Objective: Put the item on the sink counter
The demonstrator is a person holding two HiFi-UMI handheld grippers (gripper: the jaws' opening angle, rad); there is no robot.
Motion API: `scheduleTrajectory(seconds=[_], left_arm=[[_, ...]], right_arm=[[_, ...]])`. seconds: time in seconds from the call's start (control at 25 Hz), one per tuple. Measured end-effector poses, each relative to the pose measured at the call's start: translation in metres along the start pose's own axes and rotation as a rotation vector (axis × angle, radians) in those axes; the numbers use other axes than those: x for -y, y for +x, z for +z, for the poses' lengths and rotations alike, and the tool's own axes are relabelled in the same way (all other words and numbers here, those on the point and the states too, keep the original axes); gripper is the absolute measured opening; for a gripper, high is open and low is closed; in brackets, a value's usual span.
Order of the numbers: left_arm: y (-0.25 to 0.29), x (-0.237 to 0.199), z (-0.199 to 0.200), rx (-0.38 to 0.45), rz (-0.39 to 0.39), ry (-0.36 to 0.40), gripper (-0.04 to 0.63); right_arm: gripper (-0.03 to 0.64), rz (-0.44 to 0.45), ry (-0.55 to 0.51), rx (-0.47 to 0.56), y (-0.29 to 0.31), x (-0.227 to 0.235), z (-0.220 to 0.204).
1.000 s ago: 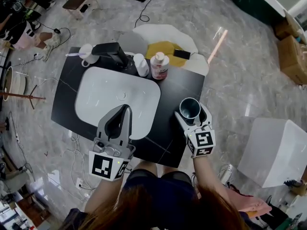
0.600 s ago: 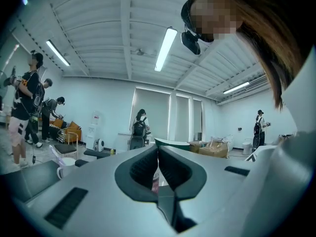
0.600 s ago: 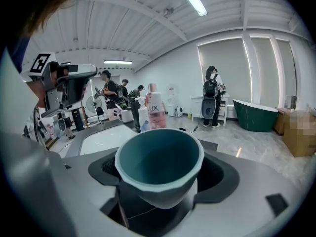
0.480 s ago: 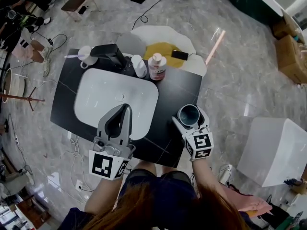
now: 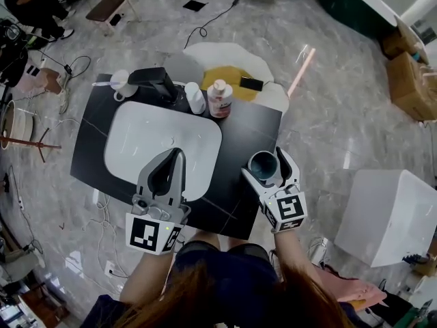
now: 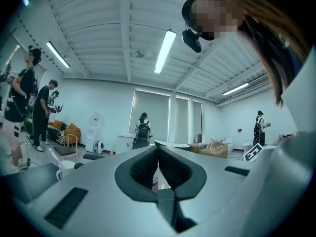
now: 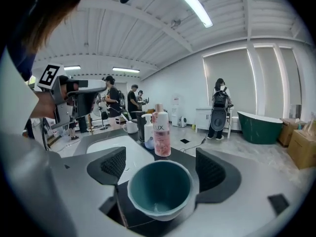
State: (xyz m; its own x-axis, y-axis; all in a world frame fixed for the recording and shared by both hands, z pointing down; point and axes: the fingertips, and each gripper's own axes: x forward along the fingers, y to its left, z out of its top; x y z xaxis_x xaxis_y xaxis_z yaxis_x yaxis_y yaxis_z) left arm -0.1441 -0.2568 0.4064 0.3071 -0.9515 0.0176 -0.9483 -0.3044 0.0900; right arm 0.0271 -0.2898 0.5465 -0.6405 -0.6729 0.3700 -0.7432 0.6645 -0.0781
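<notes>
A teal cup [image 5: 263, 165] stands upright on the black sink counter [image 5: 254, 127], near its front right corner. My right gripper [image 5: 265, 161] straddles the cup. Its jaws are opening, and in the right gripper view a gap shows between each pad [image 7: 114, 163] and the cup [image 7: 159, 189]. The right gripper [image 7: 163, 168] points toward the bottles at the back. My left gripper [image 5: 178, 154] hovers over the front edge of the white basin [image 5: 147, 139], its jaws shut with nothing between them. The left gripper view shows the left gripper [image 6: 158, 150] with its tips together.
A pink bottle [image 5: 219, 98], a white pump bottle [image 5: 194, 98], a black faucet [image 5: 158, 80] and a white mug [image 5: 122, 83] line the counter's back edge. A white box [image 5: 389, 217] stands on the floor to the right. Cables lie on the floor at left.
The right gripper's jaws have spread wider around the cup, which stays on the counter. The left gripper has not visibly moved.
</notes>
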Motion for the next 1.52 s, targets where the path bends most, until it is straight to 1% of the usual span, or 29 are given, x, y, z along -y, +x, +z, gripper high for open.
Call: scheduleTrajectory(seconds=[0.08,0.12,0.28,0.44,0.52,0.64,0.76,0.84,1.2,1.52], left_arm=[[0.0,0.002,0.004,0.006,0.0,0.002,0.023],[0.0,0.002,0.006,0.009,0.0,0.004,0.023],[0.002,0.003,0.015,0.024,-0.003,0.009,0.023],[0.005,0.005,0.026,0.047,-0.008,0.017,0.023],[0.006,0.005,0.033,0.06,-0.012,0.026,0.023],[0.006,0.006,0.044,0.079,-0.012,0.032,0.023],[0.006,0.007,0.054,0.1,-0.015,0.036,0.023],[0.006,0.009,0.062,0.115,-0.018,0.04,0.023],[-0.002,0.026,0.092,0.162,-0.042,0.051,0.023],[-0.009,0.031,0.108,0.186,-0.042,0.065,0.023]], right_arm=[[0.451,-0.004,-0.006,0.03,-0.007,0.002,0.013],[0.435,-0.006,-0.006,0.047,-0.01,0.003,0.02],[0.338,-0.027,-0.01,0.119,-0.027,0.009,0.048],[0.189,-0.055,-0.052,0.208,-0.048,0.012,0.08],[0.148,-0.074,-0.04,0.246,-0.056,0.013,0.099],[0.11,-0.081,-0.008,0.298,-0.069,0.015,0.117],[0.039,-0.084,0.01,0.366,-0.082,0.017,0.14],[0.017,-0.086,0.003,0.385,-0.09,0.016,0.153],[0.017,-0.055,0.004,0.484,-0.124,-0.001,0.209],[0.017,-0.057,0.017,0.518,-0.143,-0.006,0.228]])
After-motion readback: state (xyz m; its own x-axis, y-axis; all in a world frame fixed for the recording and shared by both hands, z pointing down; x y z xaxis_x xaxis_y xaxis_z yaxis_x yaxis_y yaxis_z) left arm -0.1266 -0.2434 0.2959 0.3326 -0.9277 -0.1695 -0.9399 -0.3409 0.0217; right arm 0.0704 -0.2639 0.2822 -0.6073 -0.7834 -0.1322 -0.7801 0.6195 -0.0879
